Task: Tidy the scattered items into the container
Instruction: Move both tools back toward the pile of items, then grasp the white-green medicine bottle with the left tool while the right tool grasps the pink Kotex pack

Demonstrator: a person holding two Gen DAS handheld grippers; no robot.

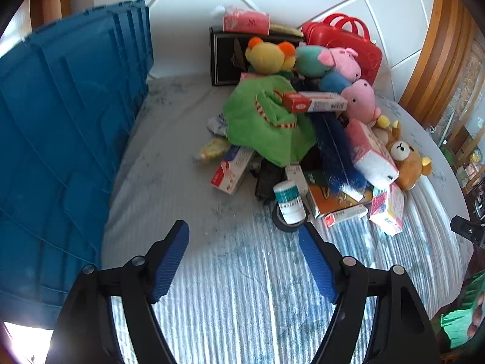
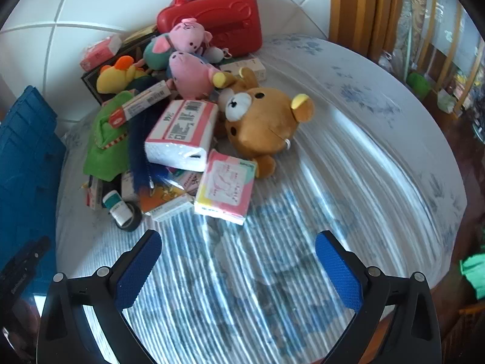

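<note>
Blue container (image 1: 66, 121) fills left view, brown bear (image 2: 263, 121) fills right view, both claws released, empty.

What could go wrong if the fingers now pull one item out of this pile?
The red-and-white box lies loose on top of the green plush; tugging the plush may tip it off. The white bottle lies on a tape roll and could roll away. Both grippers are open and empty.

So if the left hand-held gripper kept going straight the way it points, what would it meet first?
Probably the bare bedsheet: the left hand-held gripper stands open and empty above it. The white bottle lying on the tape roll sits just right of that line, though depth is unclear.
</note>
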